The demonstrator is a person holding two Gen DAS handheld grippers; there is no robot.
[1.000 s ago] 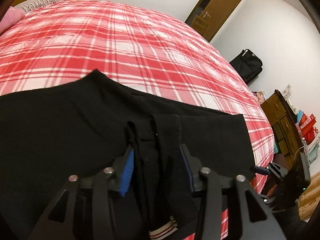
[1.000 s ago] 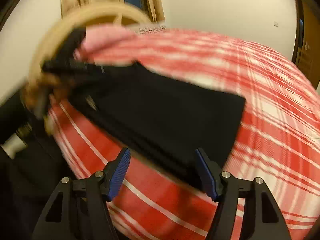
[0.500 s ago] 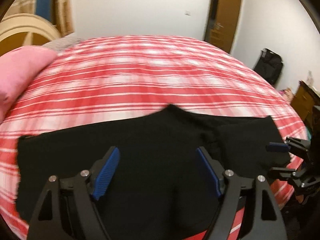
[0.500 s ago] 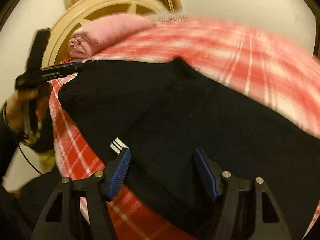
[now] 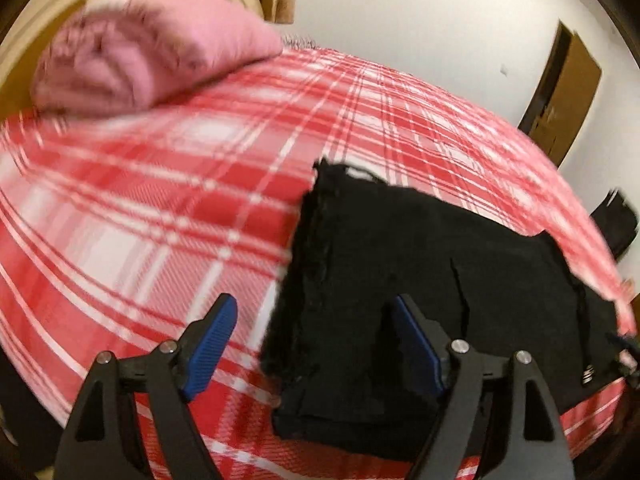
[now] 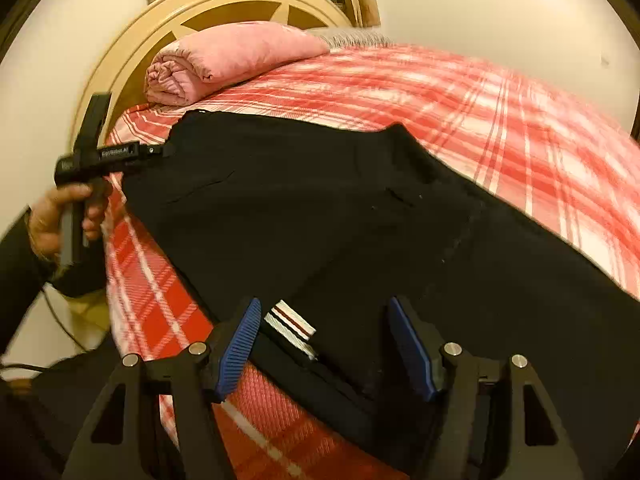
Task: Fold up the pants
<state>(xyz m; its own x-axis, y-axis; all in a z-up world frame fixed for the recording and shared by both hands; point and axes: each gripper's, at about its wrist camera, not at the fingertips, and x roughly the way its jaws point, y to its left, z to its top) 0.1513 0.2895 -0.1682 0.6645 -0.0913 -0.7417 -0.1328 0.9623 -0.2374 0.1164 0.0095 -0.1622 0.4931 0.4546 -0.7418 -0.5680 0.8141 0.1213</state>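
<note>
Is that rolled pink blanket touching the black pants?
Apart. The right wrist view shows a strip of red plaid bedsheet between the rolled pink blanket and the black pants.

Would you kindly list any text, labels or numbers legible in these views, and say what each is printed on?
"GenRobot.AI", small and soft, so read with doubt: white label on the left gripper body.
Striped tag on the black pants: stripes only, no letters.
Nothing else is readable; the left wrist view is blurred.

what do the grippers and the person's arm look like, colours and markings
Both the left gripper and the right gripper have black angular frames with triangular cut-outs, silver pivot screws and ribbed blue pads. Seen side-on from the right wrist view, the left gripper carries a small white-lettered label, too blurred to read. The left hand is bare, with a dark sleeve.
</note>
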